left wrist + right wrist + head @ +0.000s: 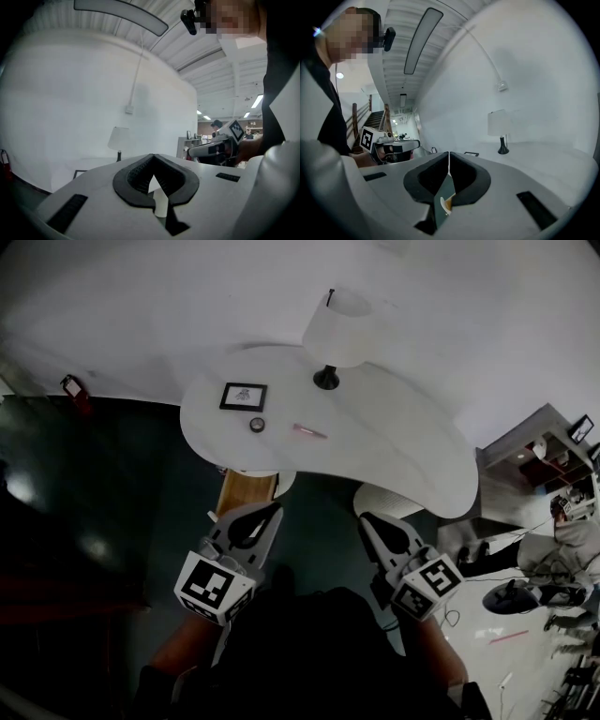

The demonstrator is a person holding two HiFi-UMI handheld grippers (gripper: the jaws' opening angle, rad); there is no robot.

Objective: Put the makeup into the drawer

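Note:
On the white curved table [394, 442] lie a small dark round makeup item [257, 425] and a thin pink makeup stick [308, 431]. Under the table's near edge a wooden drawer [246, 491] juts out toward me. My left gripper [272, 509] hangs in the air just short of the drawer, its jaws shut on nothing [152, 156]. Further right, near a white table leg [386, 500], my right gripper [366, 518] is also shut and empty [449, 153]. Both point roughly level at the table.
A white lamp [336, 329] and a black picture frame [244, 396] stand on the table. Behind it is a white wall. A red extinguisher [73, 390] sits at the left, with shelves [544, 442] and clutter at the right. The floor is dark.

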